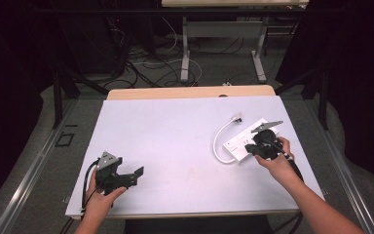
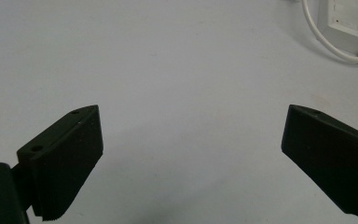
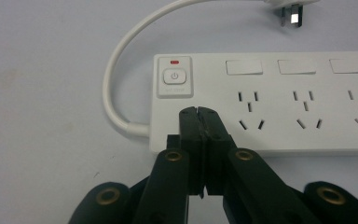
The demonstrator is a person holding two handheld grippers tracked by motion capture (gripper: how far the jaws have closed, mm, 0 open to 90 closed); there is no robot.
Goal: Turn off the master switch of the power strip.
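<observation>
A white power strip [image 1: 247,139] lies on the right part of the table with its white cord [image 1: 219,139] looping left and its plug [image 1: 237,116] beyond it. In the right gripper view the power strip [image 3: 279,100] shows a power button [image 3: 174,77] with a red light and several sockets. My right gripper [image 3: 199,111] is shut, jaws pressed together with nothing between them, tips just below the button. My right gripper [image 1: 253,147] sits over the strip's near end. My left gripper [image 1: 132,174] rests open near the table's front left; my left gripper [image 2: 191,161] has bare table between its jaws.
The white table [image 1: 175,141] has a wooden strip along its far edge. Beyond it stand a desk frame [image 1: 221,44] and tangled floor cables [image 1: 146,68]. Dark curtains close in both sides.
</observation>
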